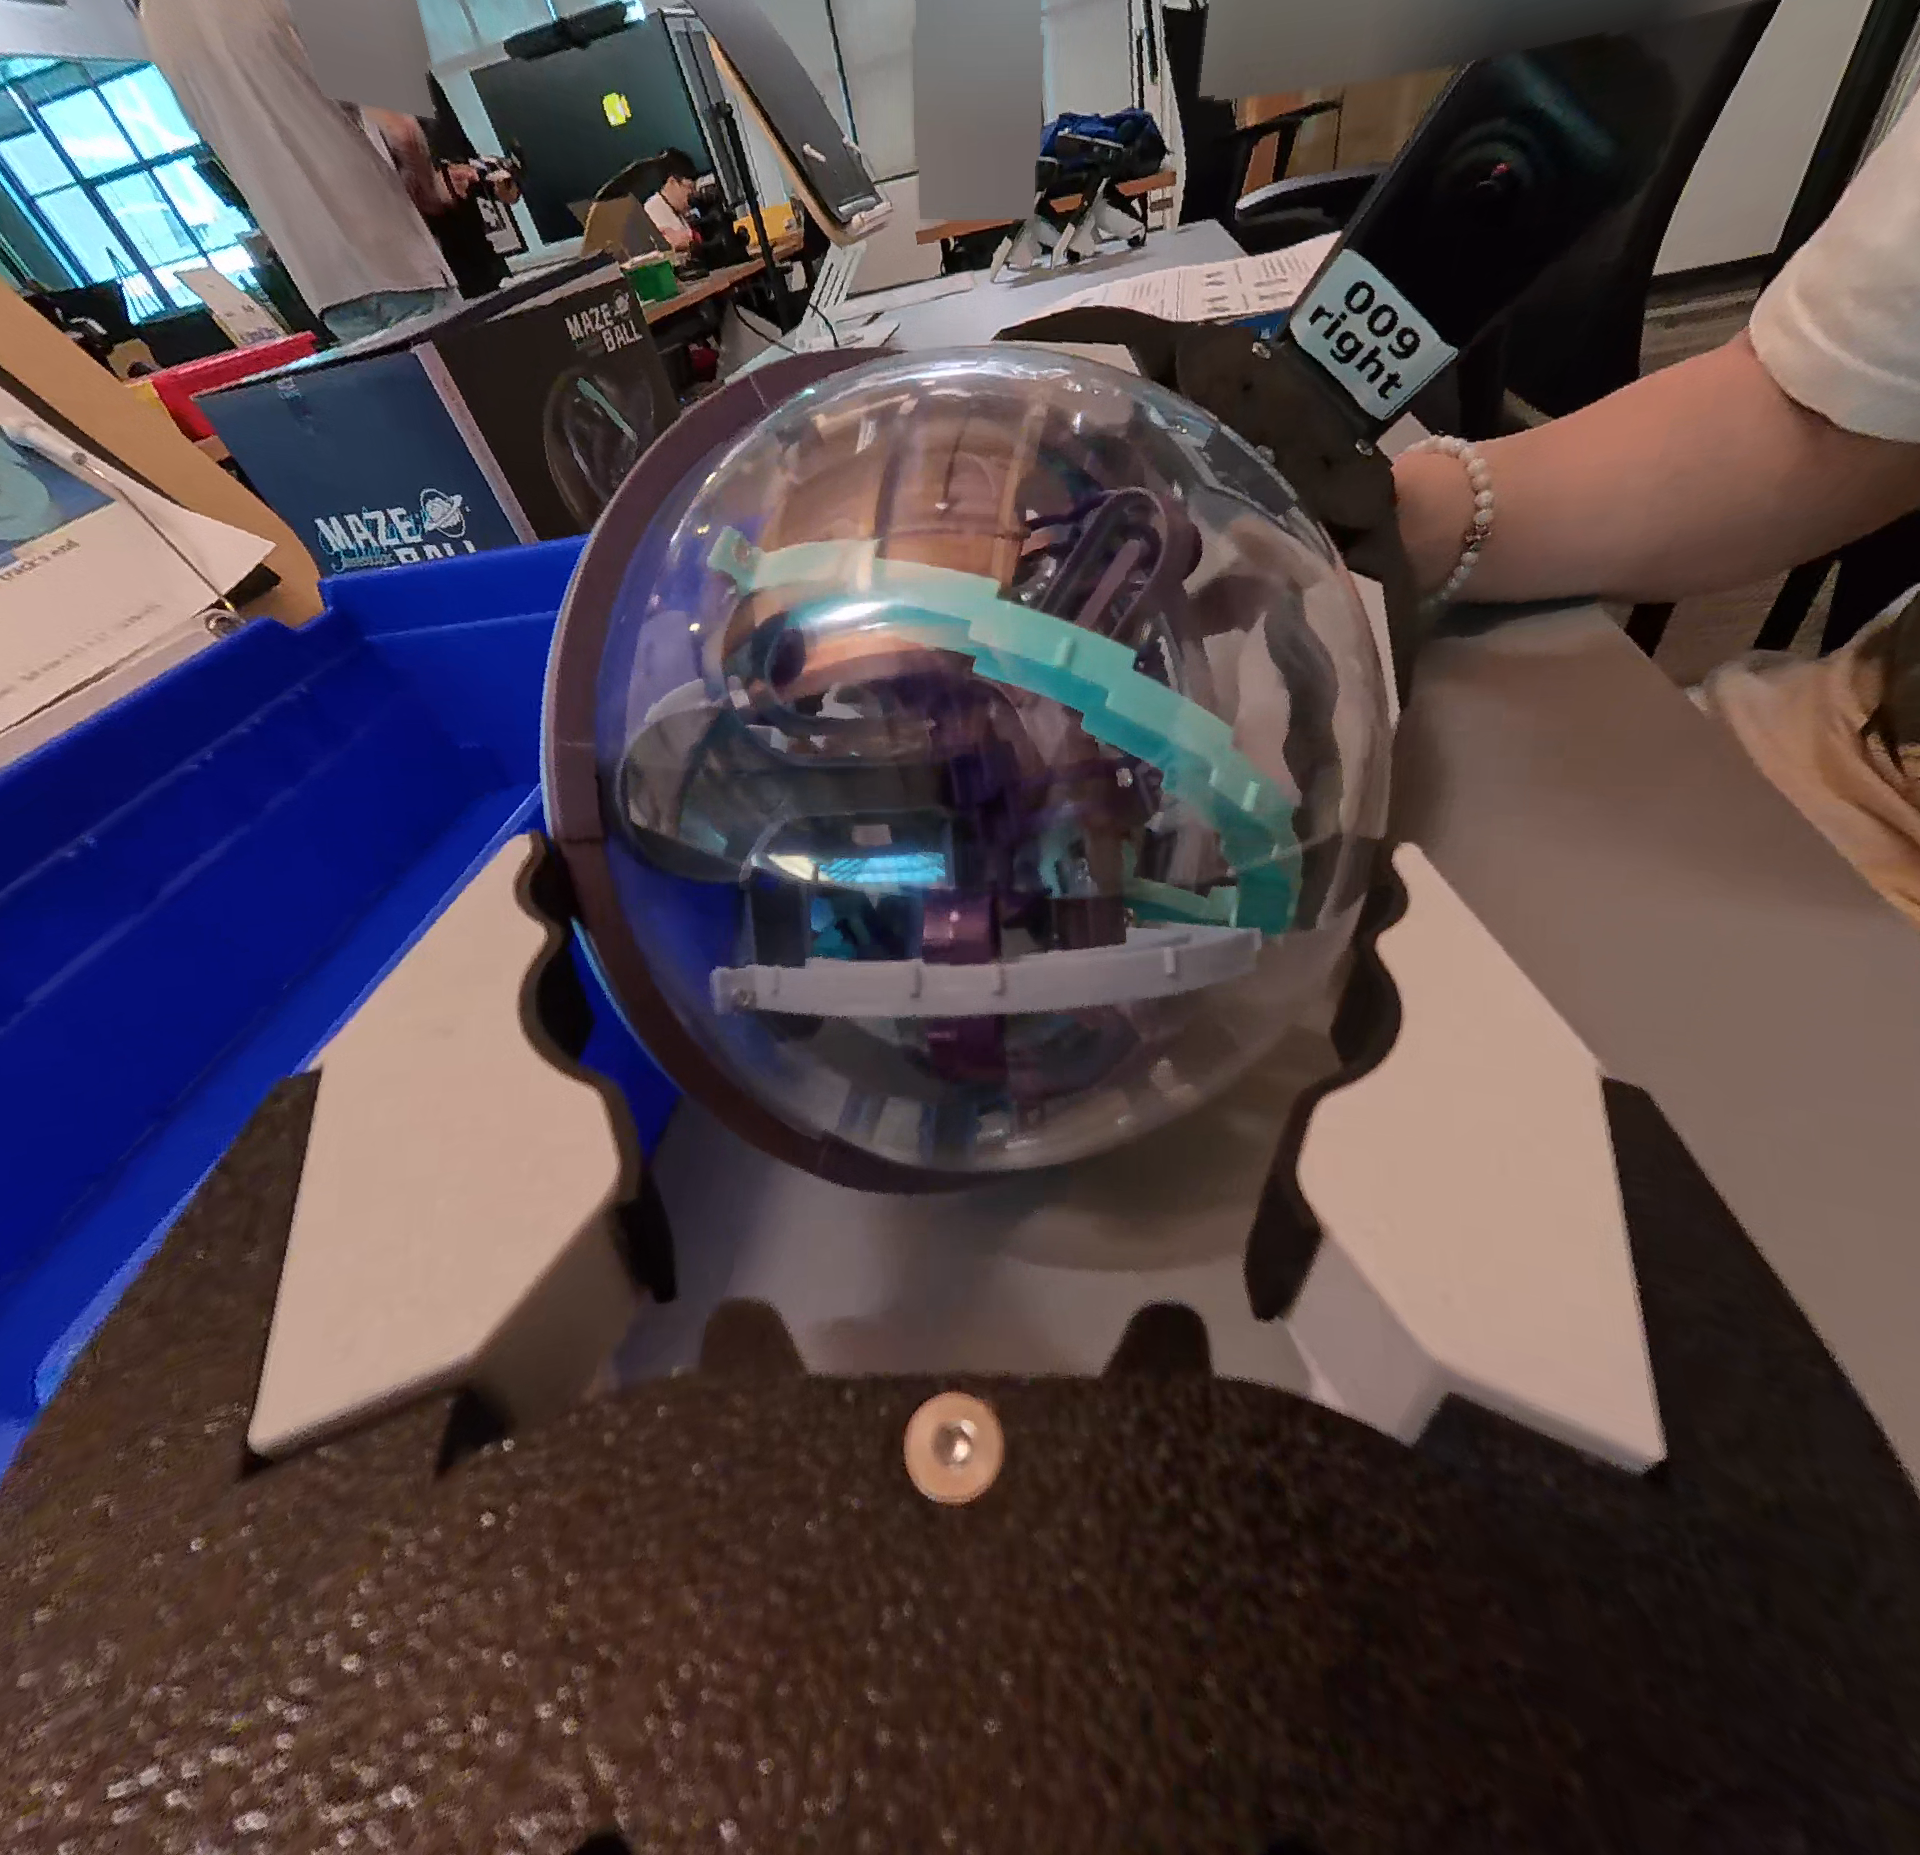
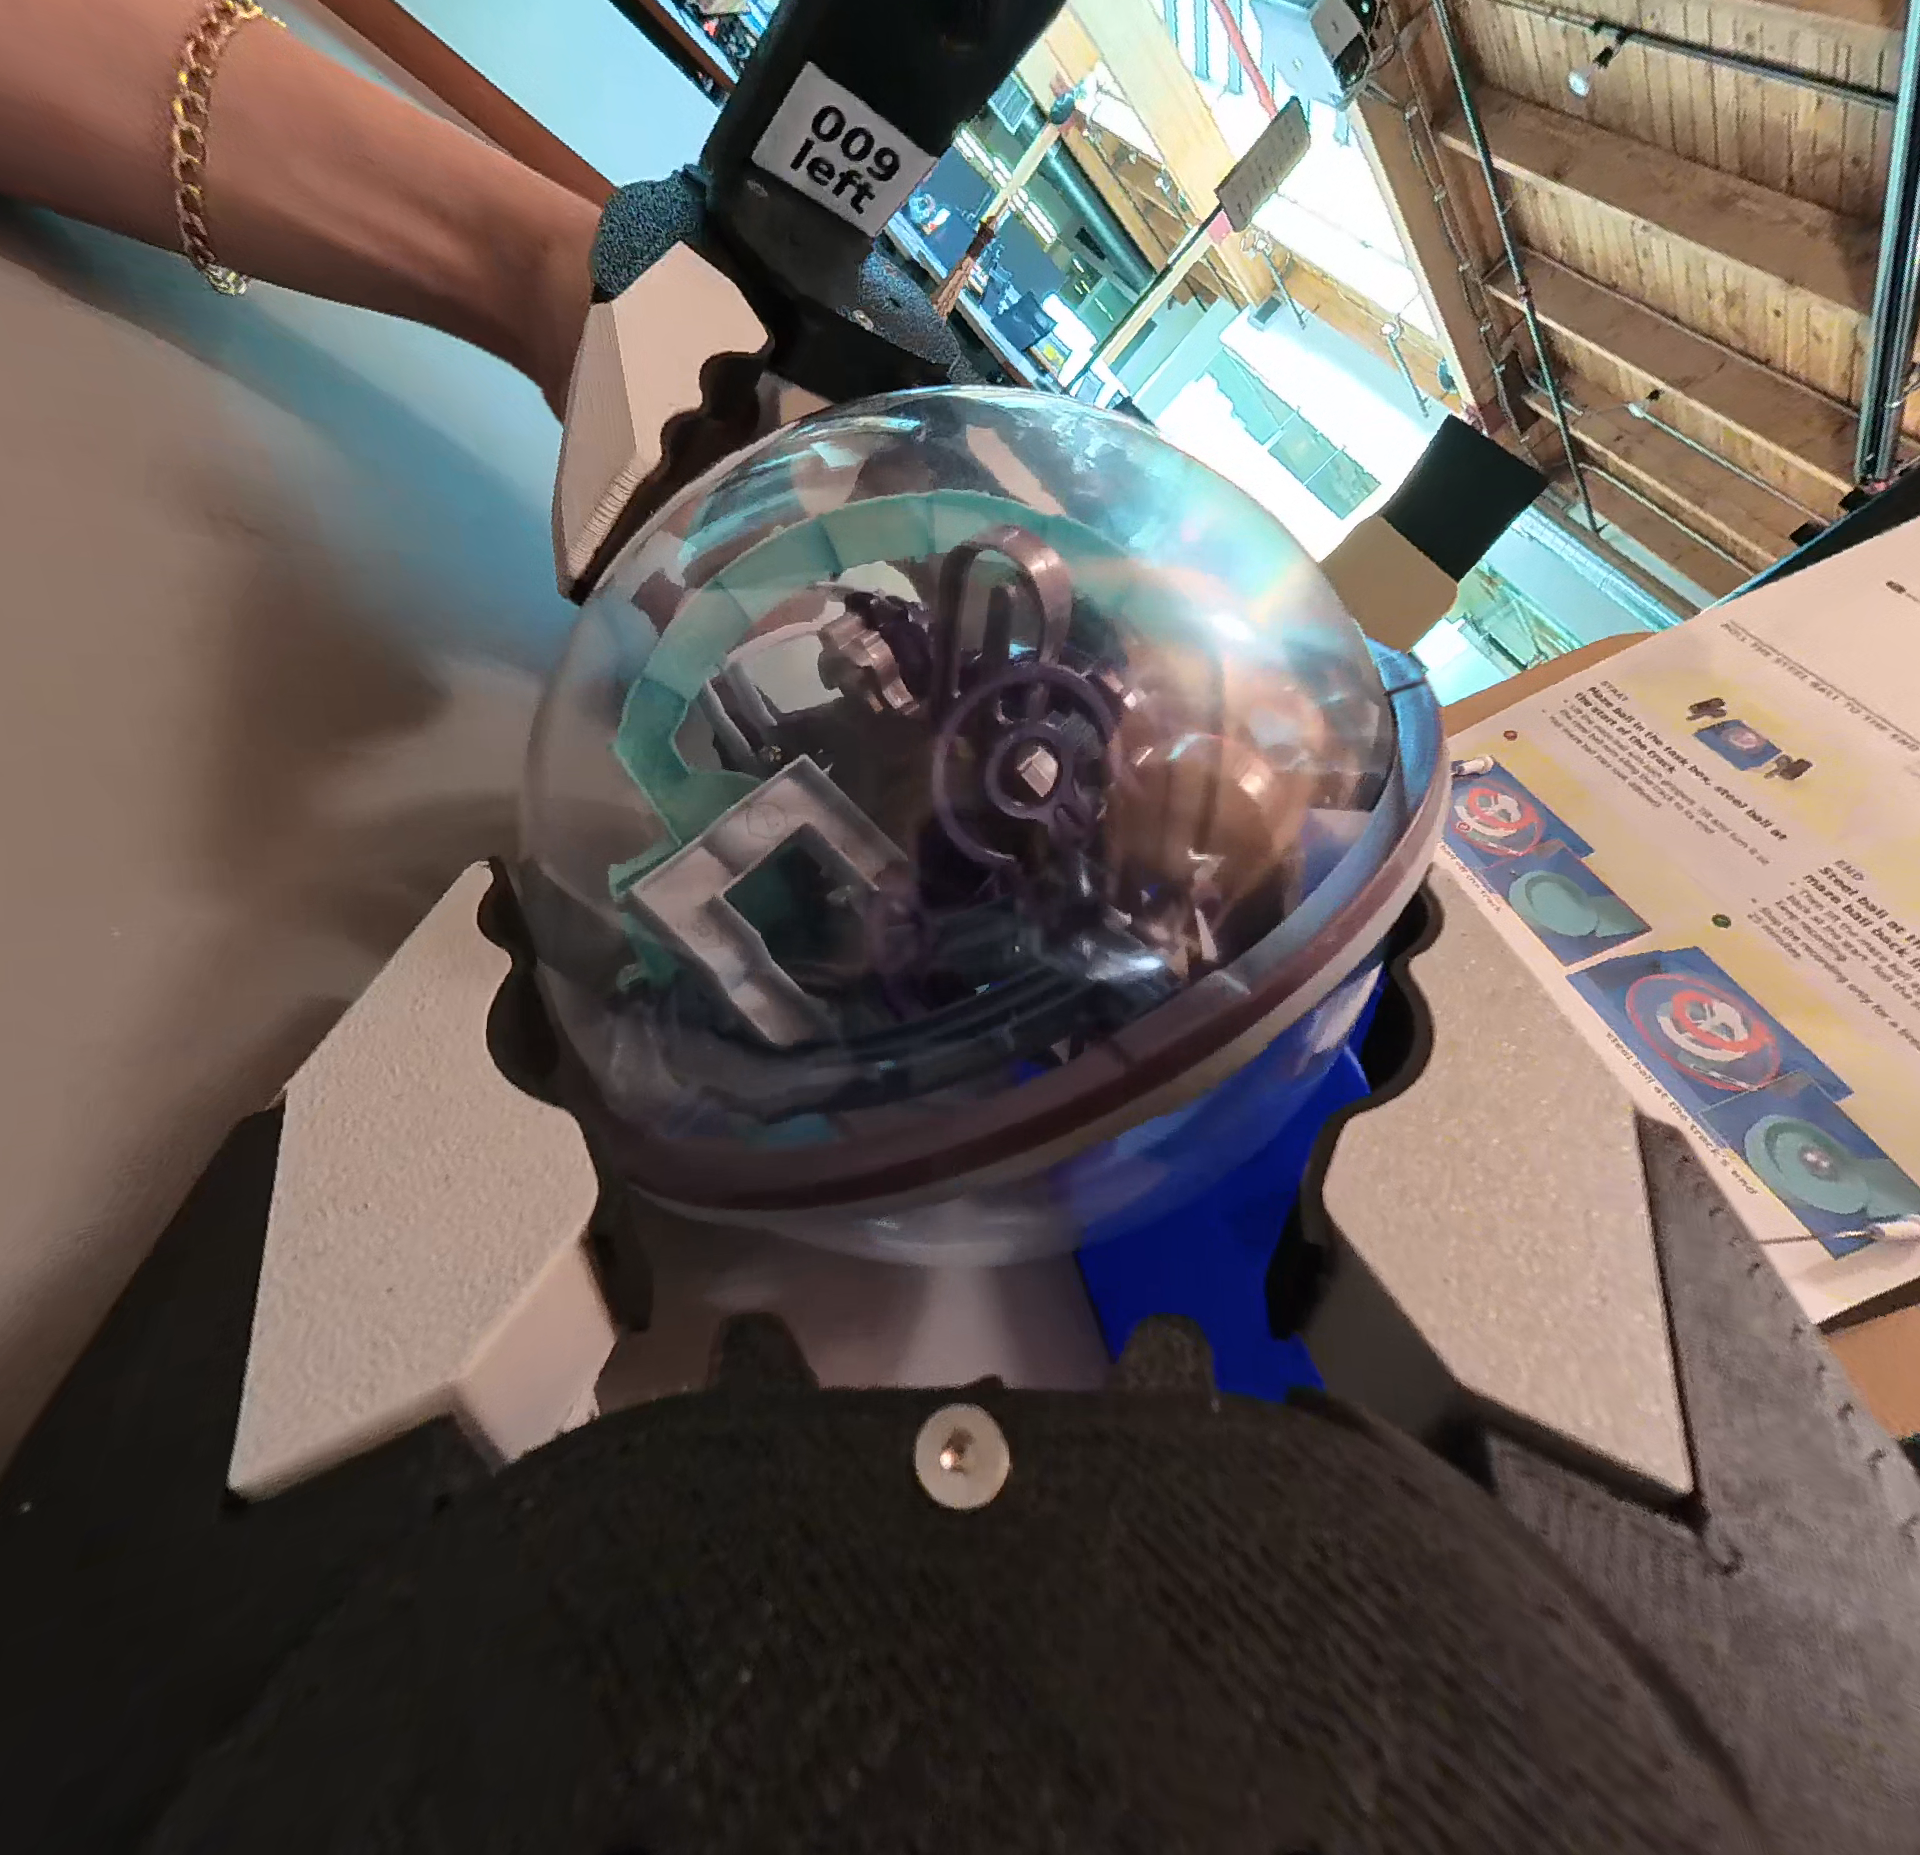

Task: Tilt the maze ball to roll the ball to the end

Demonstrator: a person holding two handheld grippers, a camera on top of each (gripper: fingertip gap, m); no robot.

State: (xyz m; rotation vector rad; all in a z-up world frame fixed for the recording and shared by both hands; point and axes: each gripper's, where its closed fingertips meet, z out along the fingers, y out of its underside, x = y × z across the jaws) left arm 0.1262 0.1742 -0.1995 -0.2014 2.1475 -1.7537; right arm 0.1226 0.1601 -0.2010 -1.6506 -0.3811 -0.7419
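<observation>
The maze ball (image 1: 966, 766) is a clear sphere with a dark purple seam ring and teal, grey and purple tracks inside. It fills the middle of both views (image 2: 977, 829). My left gripper (image 1: 961, 932) is shut on it, its fingers pressing the ball's two sides. My right gripper (image 2: 961, 953) is shut on it from the opposite side. Each gripper shows behind the ball in the other's view: the right one (image 1: 1340, 423), the left one (image 2: 790, 247). The ball is held tilted above the grey table (image 1: 1558, 870). The small ball inside is not discernible.
A blue plastic bin (image 1: 208, 818) lies at the left, right under the ball's edge (image 2: 1184, 1317). The maze ball's box (image 1: 436, 434) stands behind the bin. An instruction sheet on cardboard (image 2: 1662, 922) lies to the right gripper's right. People and desks are in the background.
</observation>
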